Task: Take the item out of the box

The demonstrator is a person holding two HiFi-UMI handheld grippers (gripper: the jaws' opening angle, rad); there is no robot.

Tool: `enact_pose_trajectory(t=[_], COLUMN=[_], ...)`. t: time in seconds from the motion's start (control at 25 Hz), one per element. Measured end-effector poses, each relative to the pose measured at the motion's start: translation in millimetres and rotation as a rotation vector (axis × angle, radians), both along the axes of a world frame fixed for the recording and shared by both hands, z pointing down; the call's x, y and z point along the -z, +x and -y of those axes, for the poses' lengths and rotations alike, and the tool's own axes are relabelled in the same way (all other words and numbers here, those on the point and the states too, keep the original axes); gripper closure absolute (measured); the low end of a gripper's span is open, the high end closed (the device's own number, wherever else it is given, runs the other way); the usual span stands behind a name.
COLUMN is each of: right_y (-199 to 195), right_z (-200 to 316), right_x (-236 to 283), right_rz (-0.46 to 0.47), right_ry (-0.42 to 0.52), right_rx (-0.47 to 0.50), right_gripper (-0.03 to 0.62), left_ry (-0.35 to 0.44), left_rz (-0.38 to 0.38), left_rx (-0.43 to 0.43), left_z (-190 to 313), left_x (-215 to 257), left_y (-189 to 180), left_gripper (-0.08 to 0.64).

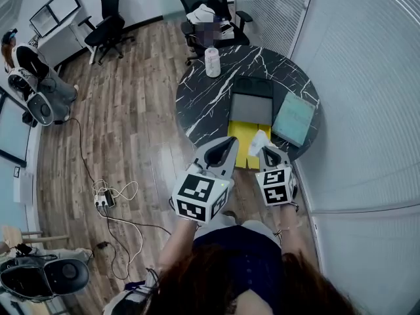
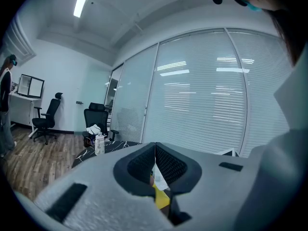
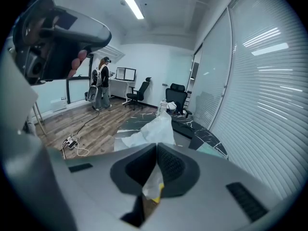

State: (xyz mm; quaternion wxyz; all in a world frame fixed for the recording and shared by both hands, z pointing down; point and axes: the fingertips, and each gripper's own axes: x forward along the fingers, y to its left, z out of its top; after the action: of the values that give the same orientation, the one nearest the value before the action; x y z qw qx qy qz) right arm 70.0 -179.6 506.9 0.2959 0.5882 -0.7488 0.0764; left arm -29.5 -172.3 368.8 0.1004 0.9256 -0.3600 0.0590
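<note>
An open dark box (image 1: 253, 86) with a grey inner panel (image 1: 251, 109) lies on the round black marble table (image 1: 203, 97). A flat yellow item (image 1: 243, 135) lies in front of it at the table's near edge. A crumpled white plastic wrapper (image 1: 260, 138) rises from my right gripper (image 1: 268, 151), which is shut on it; in the right gripper view the wrapper (image 3: 155, 128) sticks out past the closed jaws (image 3: 157, 147). My left gripper (image 1: 230, 143) hovers over the yellow item's left edge. Its jaws (image 2: 155, 147) are shut with nothing showing beyond the tips.
A teal flat lid (image 1: 293, 118) rests right of the box. A white bottle (image 1: 212, 62) stands at the table's far edge, with a black office chair (image 1: 210, 12) behind it. A power strip and cables (image 1: 105, 199) lie on the wood floor. A person (image 1: 26, 64) stands far left.
</note>
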Motion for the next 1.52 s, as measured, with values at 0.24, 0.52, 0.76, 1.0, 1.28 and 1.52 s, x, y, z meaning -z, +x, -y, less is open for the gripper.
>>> enact_pose_trajectory(t=[0.24,0.52,0.76,1.0,1.28,1.52], right_y=[2.6,5.3,8.5,7.8,4.7,1.5], right_z=[-13.2,-30.5,-45.7,-60.1,-75.6,-91.3], right_x=[16.3,30.3,46.4,60.4,77.0,96.5], right_rz=[0.009,0.012,0.02,0.049,0.084,0.124], right_ry=[0.02,0.028,0.052,0.083,0.122,0.171], right_rx=[0.019,0.044,0.067,0.073,0.076,0.079], right_gripper=[0.565,0.565,0.565,0.565,0.565,0.565], left_ry=[0.001,0.002,0.005,0.009,0.016,0.028], left_rz=[0.002,0.008,0.012,0.027,0.033,0.031], left_rx=[-0.008,-0.004,0.013,0.02,0.027,0.03], left_z=[-12.4,-27.7,-41.7,-54.9,-67.6,-81.9], left_x=[5.0,9.4,13.0,13.3,13.2,16.8], left_y=[13.3,23.6,28.1,29.0,26.5,22.9], left_gripper=[0.532,0.532,0.532,0.532,0.532,0.532])
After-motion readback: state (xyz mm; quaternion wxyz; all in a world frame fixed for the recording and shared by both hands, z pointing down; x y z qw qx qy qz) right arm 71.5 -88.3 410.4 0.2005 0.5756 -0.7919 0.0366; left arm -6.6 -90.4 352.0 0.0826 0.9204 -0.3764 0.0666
